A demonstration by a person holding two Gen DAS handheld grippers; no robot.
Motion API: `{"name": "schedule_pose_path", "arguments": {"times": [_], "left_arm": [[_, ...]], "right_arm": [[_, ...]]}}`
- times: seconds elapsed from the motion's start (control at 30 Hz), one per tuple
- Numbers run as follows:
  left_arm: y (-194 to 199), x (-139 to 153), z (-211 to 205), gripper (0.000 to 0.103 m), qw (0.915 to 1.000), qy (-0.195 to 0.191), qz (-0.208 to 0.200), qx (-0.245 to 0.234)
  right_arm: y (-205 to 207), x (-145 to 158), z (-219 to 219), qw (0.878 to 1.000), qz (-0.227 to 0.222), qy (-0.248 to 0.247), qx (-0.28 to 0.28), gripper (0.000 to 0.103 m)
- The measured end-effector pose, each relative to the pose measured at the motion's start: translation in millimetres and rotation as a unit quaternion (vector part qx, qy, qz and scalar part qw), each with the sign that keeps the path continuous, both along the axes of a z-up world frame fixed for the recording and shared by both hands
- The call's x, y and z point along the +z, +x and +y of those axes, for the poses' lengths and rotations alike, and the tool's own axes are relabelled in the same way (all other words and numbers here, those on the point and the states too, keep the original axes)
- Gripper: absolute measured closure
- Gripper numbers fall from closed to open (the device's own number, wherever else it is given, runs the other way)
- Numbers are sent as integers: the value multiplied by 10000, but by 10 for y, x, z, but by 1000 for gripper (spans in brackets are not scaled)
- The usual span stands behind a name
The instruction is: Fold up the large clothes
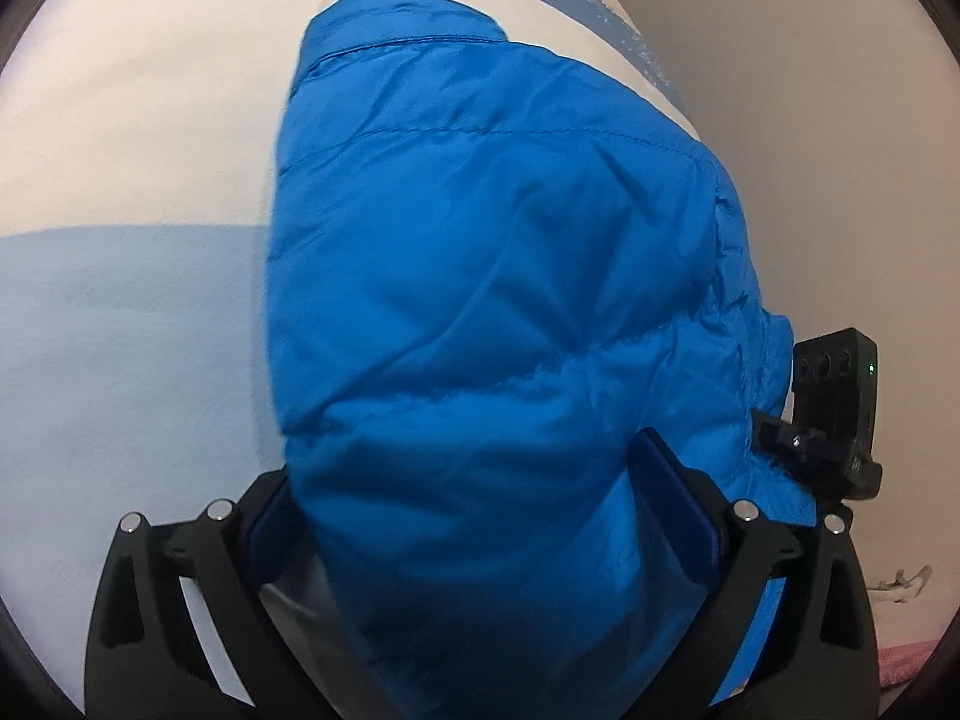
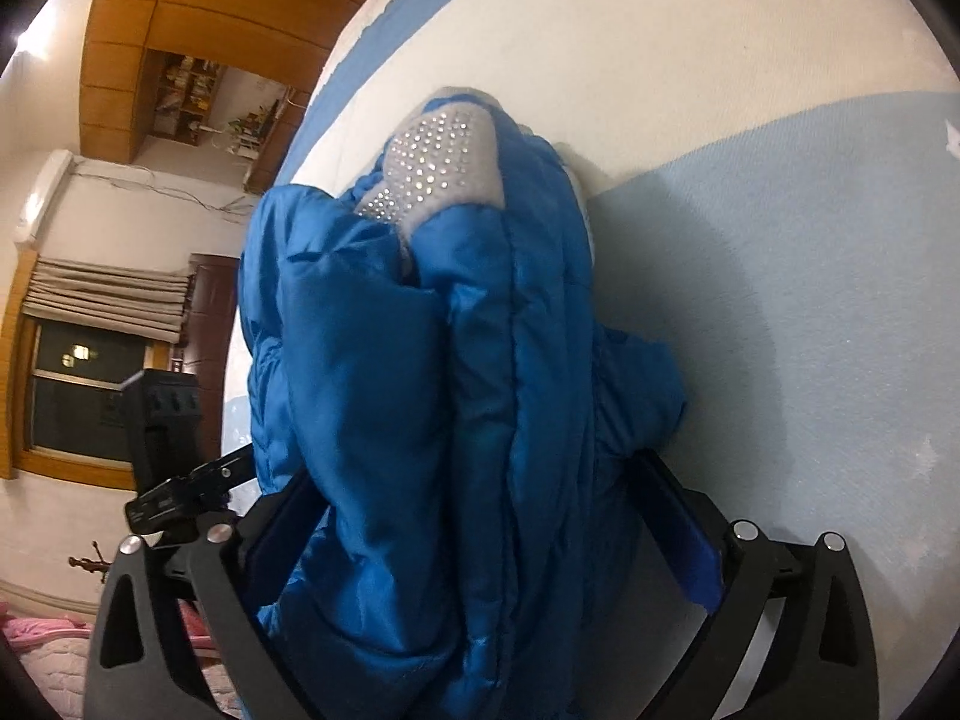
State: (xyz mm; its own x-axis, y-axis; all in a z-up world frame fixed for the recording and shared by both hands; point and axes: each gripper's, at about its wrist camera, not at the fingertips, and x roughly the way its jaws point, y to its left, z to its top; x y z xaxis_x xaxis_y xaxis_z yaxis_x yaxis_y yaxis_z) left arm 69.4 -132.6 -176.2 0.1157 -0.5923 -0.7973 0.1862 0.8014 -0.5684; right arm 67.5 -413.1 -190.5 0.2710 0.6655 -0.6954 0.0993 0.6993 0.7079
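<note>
A puffy bright blue jacket (image 1: 480, 240) lies folded in a bundle on a cream and pale blue bed sheet (image 1: 120, 120). In the left wrist view my left gripper (image 1: 465, 462) stands wide open, with the near end of the jacket bulging between its fingers. Its blue pads (image 1: 678, 498) sit beside the fabric without squeezing it. The right wrist view shows the jacket (image 2: 390, 330) edge-on, with a grey rhinestone patch (image 2: 438, 162) at its far end. My right gripper (image 2: 474, 471) is also wide open around the layered edge.
Each view shows part of the other gripper beside the jacket: the right one (image 1: 840, 414) and the left one (image 2: 162, 438). The sheet (image 2: 780, 300) stretches away to the right. Beyond the bed are a dark window (image 2: 84, 396), a wooden cabinet (image 2: 180, 12) and a pink quilt (image 2: 36, 642).
</note>
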Motion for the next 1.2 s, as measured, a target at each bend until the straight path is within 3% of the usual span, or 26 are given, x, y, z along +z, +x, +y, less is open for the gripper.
{"name": "schedule_pose_path", "arguments": {"times": [0.07, 0.13, 0.2, 0.33, 0.47, 0.73, 0.97, 1.2], "left_arm": [[-16, 26, -41, 11, 10000, 43, -56, -1], [-63, 84, -56, 19, 9999, 100, -138, 0], [-83, 154, -95, 27, 9996, 172, -223, -5], [-190, 277, -120, 33, 9990, 233, -376, 13], [-239, 426, -127, 38, 9984, 157, -548, -42], [-164, 743, 62, 39, 9962, -21, -869, 85], [236, 899, 348, 39, 9936, -27, -1053, 399], [787, 793, 653, 39, 9915, 85, -1060, 744]], "right_arm": [[-46, -8, -9, 10000, -51, 65, 3, 14], [-75, -31, -48, 9994, -32, 323, -98, 32], [-135, -39, -70, 9986, -42, 485, -182, 42], [-190, 32, -62, 9986, -113, 467, -241, 52], [-358, 208, -41, 9985, -298, 400, -219, 57], [-262, 573, 8, 9970, -663, 365, -139, 58], [295, 775, 184, 9957, -862, 285, 203, 58], [1065, 711, 477, 9946, -858, 197, 544, 58]]}}
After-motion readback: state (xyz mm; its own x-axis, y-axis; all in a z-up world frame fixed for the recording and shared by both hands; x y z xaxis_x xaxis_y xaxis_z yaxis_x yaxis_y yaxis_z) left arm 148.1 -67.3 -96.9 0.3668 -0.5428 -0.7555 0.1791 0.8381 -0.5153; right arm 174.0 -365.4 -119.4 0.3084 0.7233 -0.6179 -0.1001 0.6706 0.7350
